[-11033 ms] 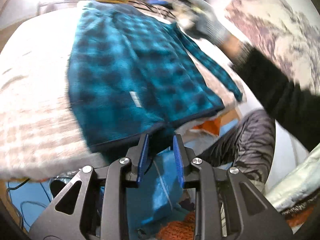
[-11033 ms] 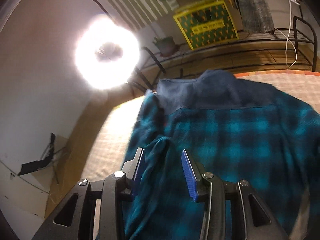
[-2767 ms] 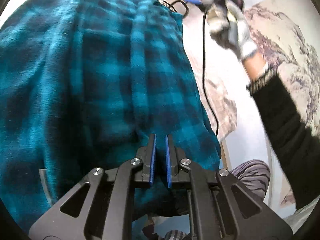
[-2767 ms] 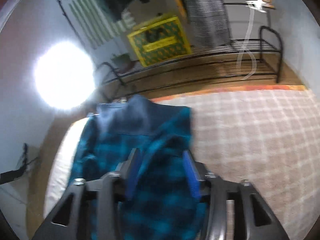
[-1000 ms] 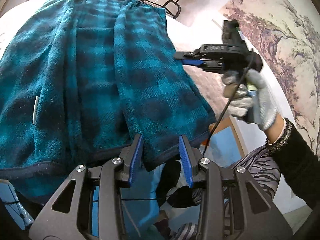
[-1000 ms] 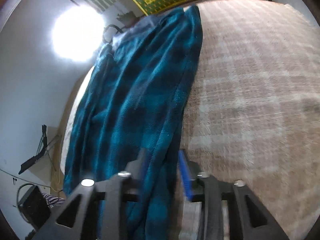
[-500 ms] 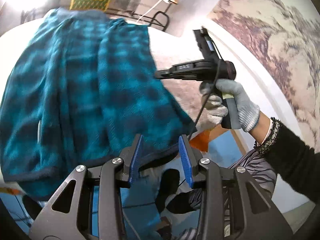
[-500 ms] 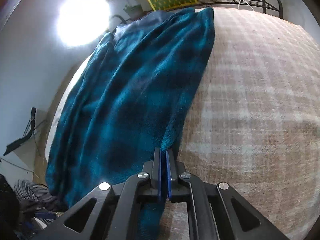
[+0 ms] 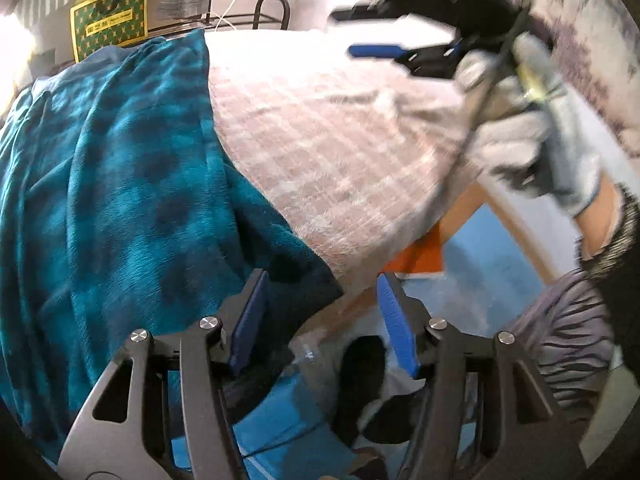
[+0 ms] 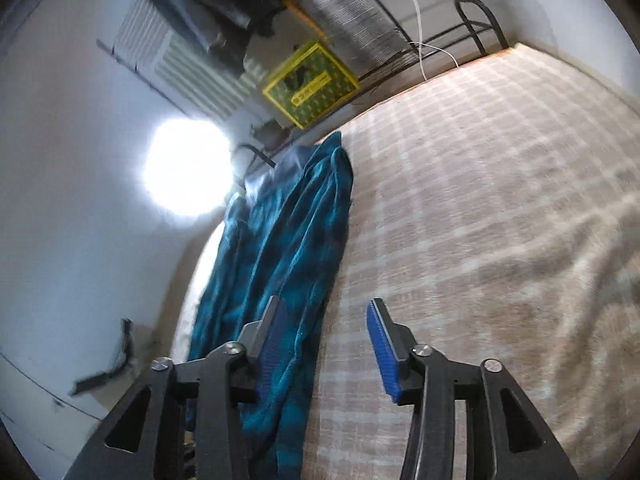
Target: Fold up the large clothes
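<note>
A teal plaid fleece garment (image 9: 120, 184) lies folded lengthwise into a long strip (image 10: 288, 248) on the left part of the bed. My left gripper (image 9: 320, 312) hangs at the bed's near edge with its jaws opening. The garment's near hem corner (image 9: 312, 280) shows in the gap beside the left finger, and no pad presses it. My right gripper (image 10: 324, 340) hovers over the beige plaid blanket (image 10: 480, 220) beside the garment's right edge; its jaws are opening with nothing gripped. In the left wrist view the right gripper (image 9: 360, 32) is raised in a gloved hand (image 9: 532, 152).
A metal rack (image 10: 472, 12) and a yellow-green box (image 10: 312, 84) stand past the bed's far end. A bright lamp (image 10: 188, 168) glares at the left. Below the bed's near edge lie a blue floor mat (image 9: 472, 248) and a person's striped trouser leg (image 9: 568, 336).
My right gripper let go of the garment's edge, spread wide and lifted away over the blanket. My left gripper widened and slid right toward the garment's near corner.
</note>
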Tool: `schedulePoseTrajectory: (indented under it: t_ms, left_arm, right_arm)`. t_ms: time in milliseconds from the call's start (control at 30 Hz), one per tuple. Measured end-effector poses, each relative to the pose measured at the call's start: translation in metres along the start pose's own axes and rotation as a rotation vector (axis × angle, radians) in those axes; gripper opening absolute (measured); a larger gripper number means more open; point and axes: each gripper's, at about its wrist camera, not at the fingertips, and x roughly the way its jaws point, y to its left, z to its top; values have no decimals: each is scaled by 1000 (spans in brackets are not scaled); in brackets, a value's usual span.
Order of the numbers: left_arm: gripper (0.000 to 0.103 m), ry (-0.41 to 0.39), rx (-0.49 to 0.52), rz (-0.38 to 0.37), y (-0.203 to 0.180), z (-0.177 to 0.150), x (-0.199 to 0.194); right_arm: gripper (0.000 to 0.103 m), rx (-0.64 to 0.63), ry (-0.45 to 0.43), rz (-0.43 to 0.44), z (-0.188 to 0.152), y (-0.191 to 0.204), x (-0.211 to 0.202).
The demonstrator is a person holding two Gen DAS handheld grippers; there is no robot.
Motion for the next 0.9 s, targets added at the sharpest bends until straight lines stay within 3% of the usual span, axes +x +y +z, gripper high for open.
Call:
schedulePoseTrajectory:
  t_ms: [167,233,300,333,500,633,767,900]
  left_arm:
    - [58,38,40,123,0,-3,32]
    - [48,10,73,138,-1,-5,33]
    - [15,-2,61,94,2,-4,31]
    - [12,-5,36,71,7,-3,27]
    - [8,-75,-138,-55,33,-1,-12]
    - [8,-147,-247,-105,49,-3,-45]
    - [7,-202,-289,-103,58,-5,-67]
    - [7,-221,-307,-93,62,-10,-76]
  right_arm:
    - [52,33,-32,26,8,-12,-16]
    - [52,44,-31,35,11,-14,-12]
    - [52,42,-25,42,12,-12,-6]
    - [52,40,-21,49,14,-10,-2]
    - [58,30,-1,69,25,4,29]
    - [62,53,28,80,41,16,76]
    - [69,48,77,29,54,26,131]
    - [60,47,132,-43,58,27,179]
